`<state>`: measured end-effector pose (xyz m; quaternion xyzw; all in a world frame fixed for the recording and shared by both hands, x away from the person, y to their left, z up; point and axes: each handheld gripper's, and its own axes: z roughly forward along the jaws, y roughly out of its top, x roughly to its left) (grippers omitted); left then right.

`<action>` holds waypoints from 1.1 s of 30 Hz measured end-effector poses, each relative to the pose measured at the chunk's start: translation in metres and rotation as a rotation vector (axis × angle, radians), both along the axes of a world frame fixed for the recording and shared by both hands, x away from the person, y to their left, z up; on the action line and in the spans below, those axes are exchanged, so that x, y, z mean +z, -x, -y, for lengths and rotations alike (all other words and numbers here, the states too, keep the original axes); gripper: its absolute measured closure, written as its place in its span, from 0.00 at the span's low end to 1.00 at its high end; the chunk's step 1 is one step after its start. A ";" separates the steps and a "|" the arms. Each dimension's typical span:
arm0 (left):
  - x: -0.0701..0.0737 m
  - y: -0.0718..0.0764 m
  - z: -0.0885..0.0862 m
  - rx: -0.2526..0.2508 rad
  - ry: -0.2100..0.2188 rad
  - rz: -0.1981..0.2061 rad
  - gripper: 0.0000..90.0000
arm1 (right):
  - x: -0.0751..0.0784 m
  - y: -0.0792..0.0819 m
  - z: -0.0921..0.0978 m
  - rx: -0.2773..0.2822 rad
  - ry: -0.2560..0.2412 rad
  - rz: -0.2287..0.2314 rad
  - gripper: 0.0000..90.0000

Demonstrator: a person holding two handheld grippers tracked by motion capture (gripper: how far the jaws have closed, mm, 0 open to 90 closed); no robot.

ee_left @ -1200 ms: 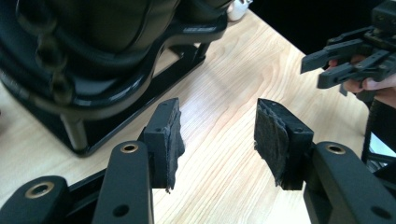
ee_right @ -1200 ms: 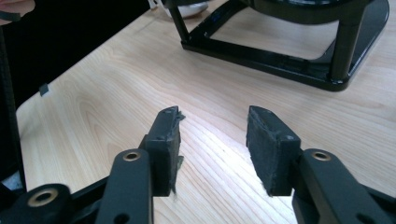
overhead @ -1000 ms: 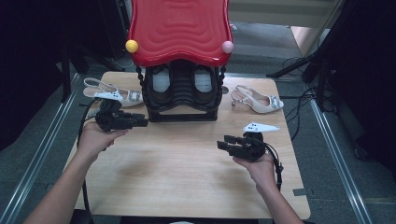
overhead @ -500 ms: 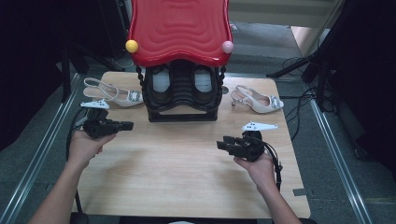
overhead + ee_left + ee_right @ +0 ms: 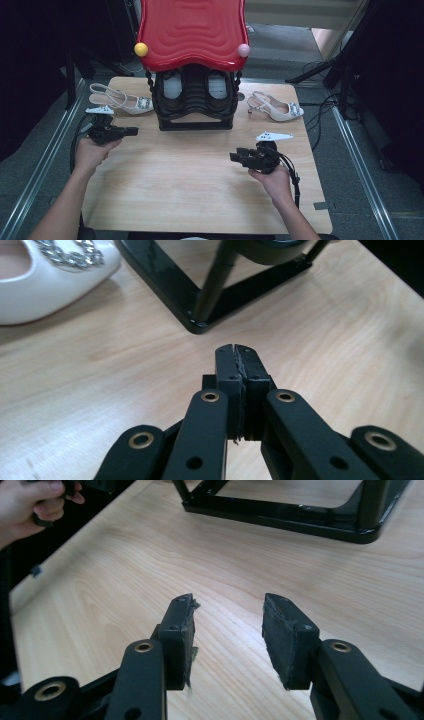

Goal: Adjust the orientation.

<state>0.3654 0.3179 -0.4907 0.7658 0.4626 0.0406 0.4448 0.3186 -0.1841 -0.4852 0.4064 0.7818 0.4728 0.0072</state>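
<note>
- High view: the left gripper point(image 5: 131, 131) hovers just left of the black shoe rack point(image 5: 196, 100), nearest the white slingback shoe point(image 5: 122, 101) lying beside that rack.
- Its jaws are pressed together, empty; the right gripper point(image 5: 227, 625) is parted, empty.
- Likely an approach step (jaws must open before grasping).
- Pale wooden table point(image 5: 200, 190); dim room around the rack.

Wooden table point(image 5: 200, 185): black rack point(image 5: 196, 120), two white shoes point(image 5: 122, 102).
</note>
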 end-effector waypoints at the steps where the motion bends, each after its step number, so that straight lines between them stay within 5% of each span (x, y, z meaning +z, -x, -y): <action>1: -0.002 -0.003 -0.001 0.006 0.012 0.003 1.00 | 0.001 0.000 0.000 -0.003 0.008 0.013 0.64; 10: -0.004 -0.028 -0.008 0.048 0.030 0.012 1.00 | 0.001 0.002 0.002 -0.014 0.012 0.002 0.62; 12: -0.004 -0.035 -0.010 0.055 0.026 0.008 1.00 | 0.001 0.003 0.002 -0.030 0.045 -0.003 0.61; 21: -0.013 -0.062 -0.002 0.079 -0.051 0.020 1.00 | 0.001 0.008 0.004 -0.041 0.012 -0.003 0.62; 33: -0.022 -0.091 0.007 0.090 -0.080 0.004 1.00 | 0.003 0.014 0.010 -0.075 0.003 0.008 0.62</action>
